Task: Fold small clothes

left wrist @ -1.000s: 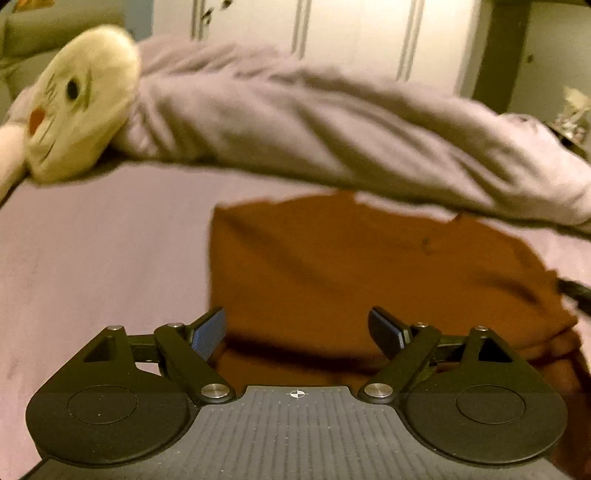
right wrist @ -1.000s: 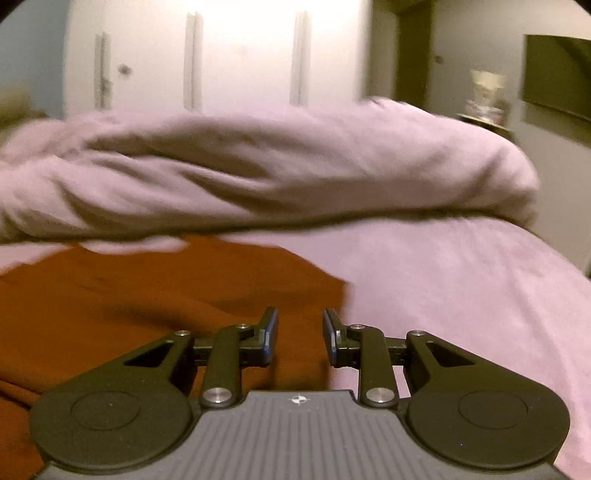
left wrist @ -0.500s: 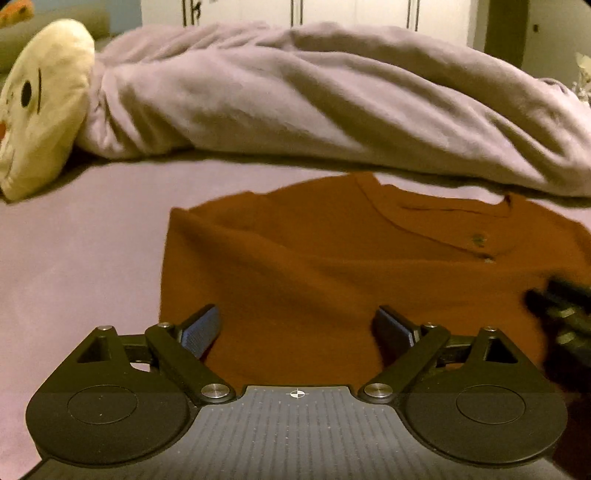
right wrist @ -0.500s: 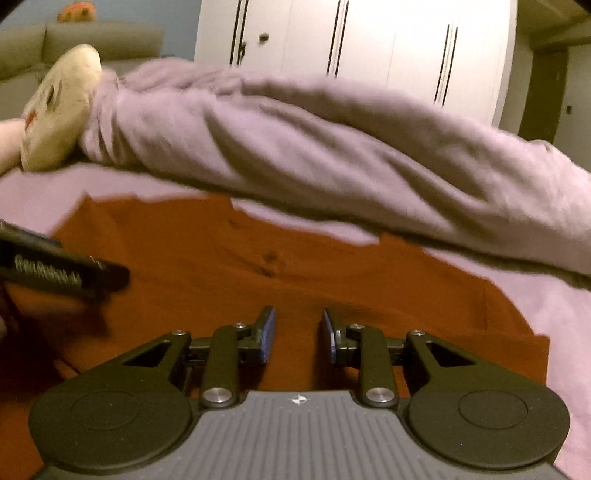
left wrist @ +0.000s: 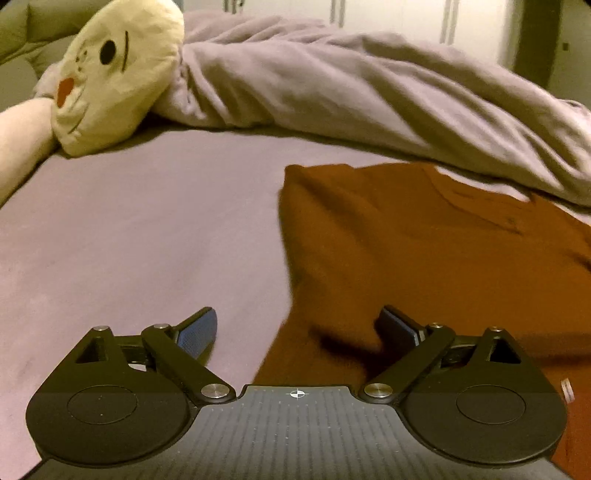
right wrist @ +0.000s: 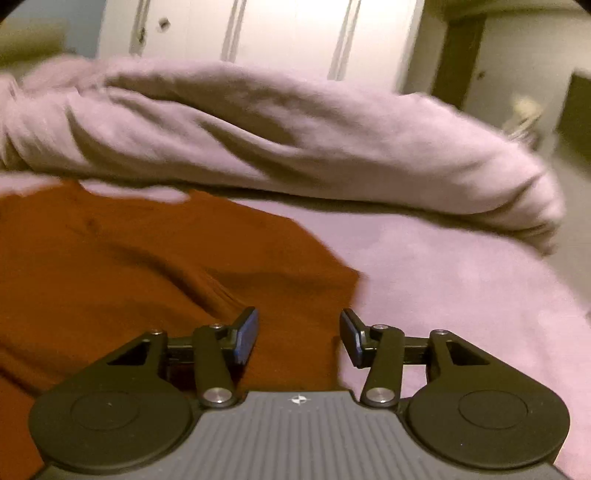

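Observation:
A rust-brown small shirt [left wrist: 424, 258] lies spread flat on the lilac bed sheet [left wrist: 147, 240], neckline toward the far side. My left gripper [left wrist: 299, 328] is wide open and empty, low over the shirt's left edge, one finger above the sheet and one above the cloth. In the right wrist view the shirt [right wrist: 147, 266] fills the left half. My right gripper [right wrist: 299, 332] is open and empty, straddling the shirt's right edge near the sleeve.
A rolled lilac blanket [left wrist: 369, 96] lies across the bed just beyond the shirt and also shows in the right wrist view [right wrist: 295, 140]. A cream plush toy [left wrist: 114, 70] rests at the far left. White wardrobe doors [right wrist: 277, 33] stand behind.
My left gripper has shifted left to the shirt's left edge. My right gripper has swung right to the shirt's right edge and its jaws have opened wider.

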